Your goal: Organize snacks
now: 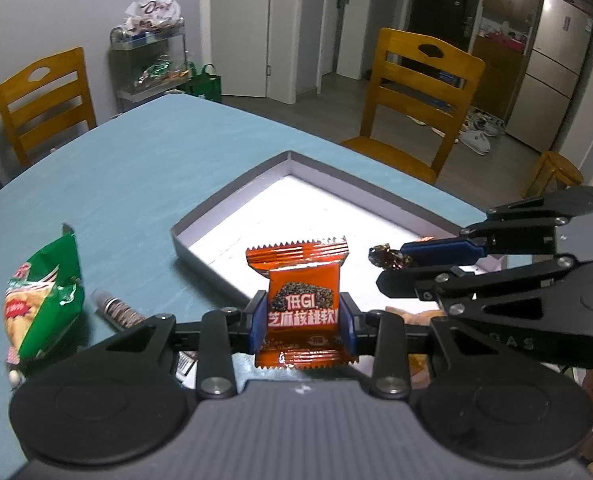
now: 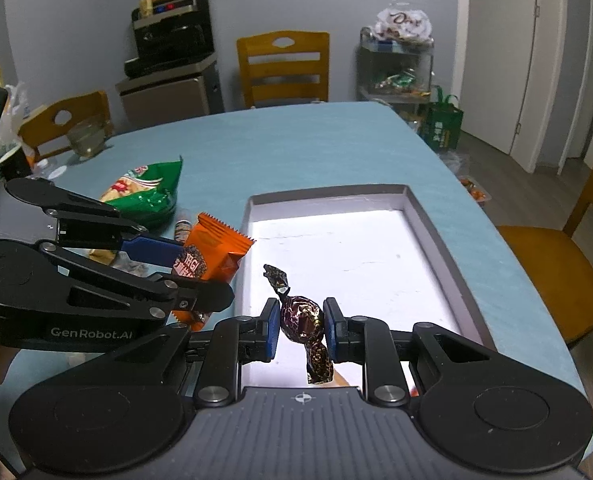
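Note:
My left gripper point(image 1: 302, 320) is shut on an orange snack packet point(image 1: 302, 300), held upright above the near edge of the shallow grey tray point(image 1: 232, 188). From the right wrist view the same packet point(image 2: 212, 252) hangs at the tray's left rim point(image 2: 424, 220), pinched in the left gripper point(image 2: 192, 276). My right gripper point(image 2: 300, 330) is shut on a dark brown foil-wrapped candy point(image 2: 300, 320), over the tray's near end. In the left wrist view that candy point(image 1: 384, 258) sticks out of the right gripper point(image 1: 392, 268) above the tray's white floor.
A green snack bag point(image 1: 44, 300) and a small roll of dark biscuits point(image 1: 118, 308) lie on the blue table left of the tray. Wooden chairs point(image 1: 416, 96) stand around the table. A glass point(image 2: 84, 140) sits at the far left corner. A wire shelf point(image 2: 396, 68) holds more snacks.

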Action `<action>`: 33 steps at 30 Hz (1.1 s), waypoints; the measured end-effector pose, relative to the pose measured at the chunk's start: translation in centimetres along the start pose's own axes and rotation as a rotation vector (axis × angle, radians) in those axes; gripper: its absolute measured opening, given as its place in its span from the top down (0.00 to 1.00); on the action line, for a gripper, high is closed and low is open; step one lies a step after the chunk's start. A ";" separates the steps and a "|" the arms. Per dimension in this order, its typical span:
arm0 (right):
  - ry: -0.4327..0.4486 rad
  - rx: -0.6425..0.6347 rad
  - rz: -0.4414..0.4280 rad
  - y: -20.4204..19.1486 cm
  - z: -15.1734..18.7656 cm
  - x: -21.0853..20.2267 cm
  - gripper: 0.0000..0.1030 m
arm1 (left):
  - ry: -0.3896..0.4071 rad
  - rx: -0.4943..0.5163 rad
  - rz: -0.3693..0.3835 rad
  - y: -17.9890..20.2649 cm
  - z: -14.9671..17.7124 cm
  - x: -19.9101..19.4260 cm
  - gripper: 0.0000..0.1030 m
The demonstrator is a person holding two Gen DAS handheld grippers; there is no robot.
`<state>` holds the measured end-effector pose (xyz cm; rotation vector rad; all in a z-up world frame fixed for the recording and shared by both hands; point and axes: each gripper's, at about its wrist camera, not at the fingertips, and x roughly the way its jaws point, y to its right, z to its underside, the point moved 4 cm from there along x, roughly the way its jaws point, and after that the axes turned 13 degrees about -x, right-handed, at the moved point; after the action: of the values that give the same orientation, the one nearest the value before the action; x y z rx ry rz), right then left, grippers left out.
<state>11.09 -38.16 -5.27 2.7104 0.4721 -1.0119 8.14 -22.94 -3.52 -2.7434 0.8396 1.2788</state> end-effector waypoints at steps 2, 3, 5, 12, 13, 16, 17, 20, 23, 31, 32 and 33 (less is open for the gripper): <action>-0.005 0.010 0.007 0.2 0.2 -0.1 0.76 | -0.002 0.008 0.010 0.4 -0.2 0.3 0.68; -0.007 0.015 0.010 0.4 0.3 -0.1 0.76 | -0.004 0.012 0.015 0.6 -0.3 0.5 0.68; -0.013 0.026 0.017 0.7 0.6 -0.1 0.76 | -0.008 0.020 0.026 1.0 -0.3 0.7 0.68; -0.030 0.065 0.039 1.5 1.4 -0.3 0.76 | -0.020 0.043 0.053 2.3 -0.5 1.6 0.68; -0.031 0.068 0.042 1.6 1.5 -0.3 0.76 | -0.022 0.044 0.055 2.4 -0.6 1.8 0.68; -0.032 0.077 0.050 1.7 1.7 -0.4 0.76 | -0.026 0.051 0.059 2.6 -0.8 2.1 0.68; -0.032 0.078 0.052 1.8 1.7 -0.4 0.76 | -0.027 0.053 0.060 2.7 -0.8 2.3 0.68; -0.032 0.086 0.060 2.1 1.8 -0.4 0.76 | -0.032 0.058 0.061 2.8 -0.8 2.5 0.68; -0.034 0.099 0.072 2.4 2.1 -0.5 0.76 | -0.036 0.061 0.064 3.0 -0.9 2.8 0.68; -0.042 0.132 0.094 3.4 2.7 -0.6 0.76 | -0.045 0.074 0.086 3.9 -1.1 3.8 0.68; -0.042 0.135 0.097 3.5 2.8 -0.6 0.76 | -0.047 0.077 0.089 4.0 -1.2 3.9 0.68; -0.043 0.137 0.099 3.6 2.9 -0.7 0.76 | -0.048 0.079 0.092 4.1 -1.2 4.0 0.68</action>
<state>10.19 -42.54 -6.70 2.7929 0.2677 -1.1112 9.20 -28.61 -4.65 -2.6312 1.0004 1.2900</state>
